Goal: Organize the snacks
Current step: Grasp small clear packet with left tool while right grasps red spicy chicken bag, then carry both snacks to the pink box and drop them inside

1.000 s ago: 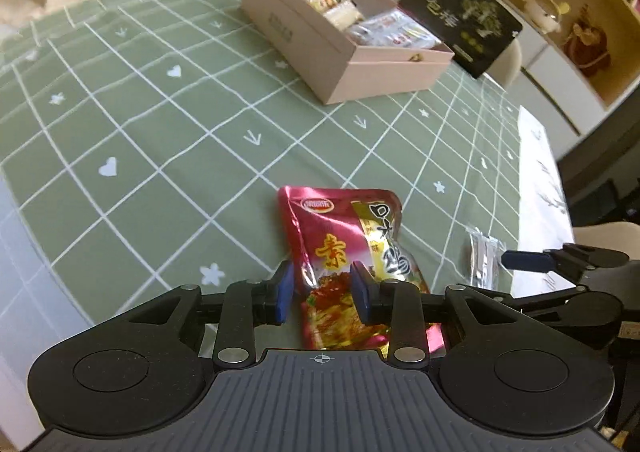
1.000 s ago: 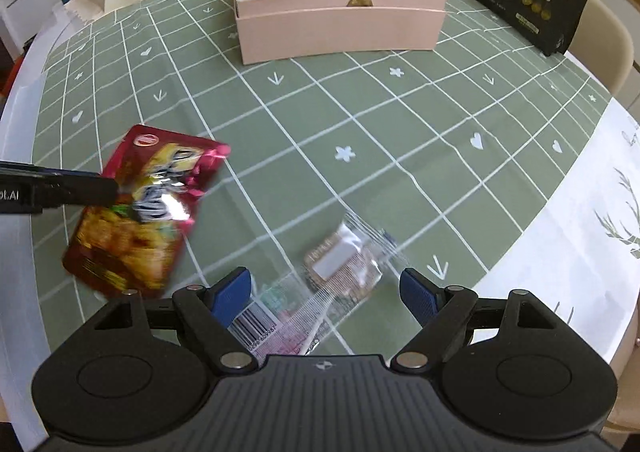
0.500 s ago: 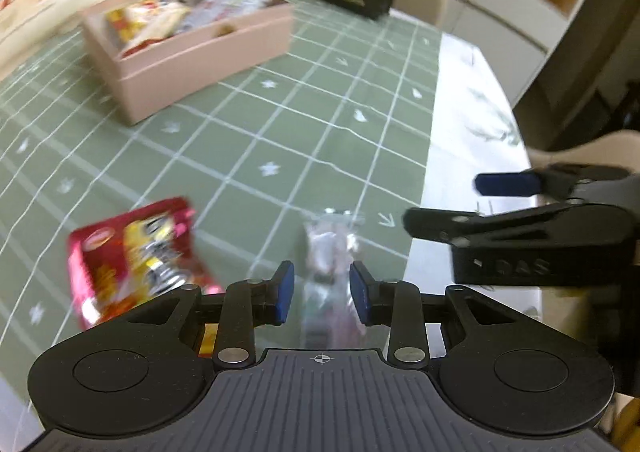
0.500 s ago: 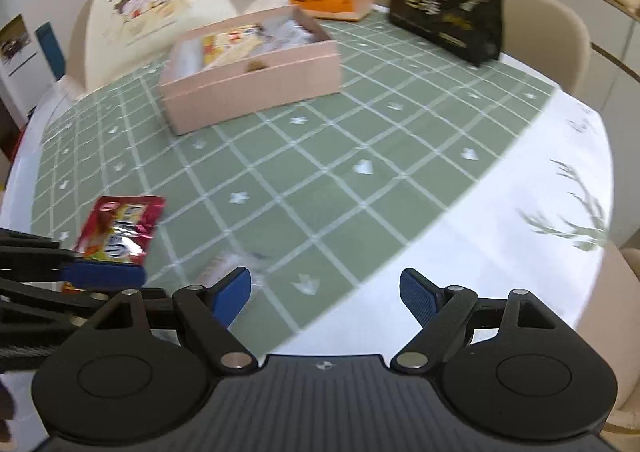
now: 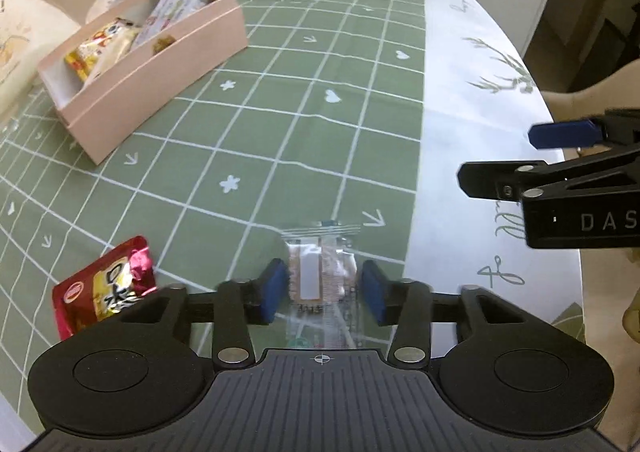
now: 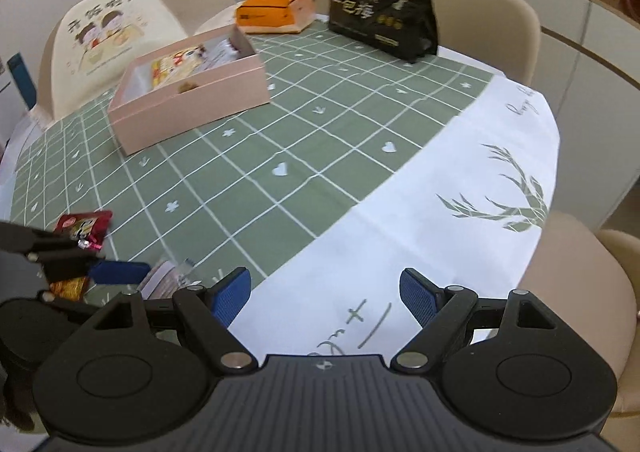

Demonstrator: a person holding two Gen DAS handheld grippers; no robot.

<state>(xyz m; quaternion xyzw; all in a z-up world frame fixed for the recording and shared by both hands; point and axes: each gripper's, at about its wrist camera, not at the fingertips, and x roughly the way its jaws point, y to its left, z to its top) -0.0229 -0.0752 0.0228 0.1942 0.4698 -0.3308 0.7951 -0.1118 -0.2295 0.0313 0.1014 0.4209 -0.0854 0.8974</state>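
here left tongs (image 5: 323, 291) straddle the clear packet (image 5: 322, 275) unclosed; right tongs (image 6: 326, 296) wide, empty.

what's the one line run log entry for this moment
left gripper: open, straddling clear snack packet | right gripper: open, empty | red snack bag: on tablecloth | pink box: holds snacks

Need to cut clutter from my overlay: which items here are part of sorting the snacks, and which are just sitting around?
Job:
- clear snack packet, between the open left hand-held gripper fingers
- red snack pouch
- pink box holding snacks

Lying about:
- black bag
- orange box
- right hand-held gripper, open, empty
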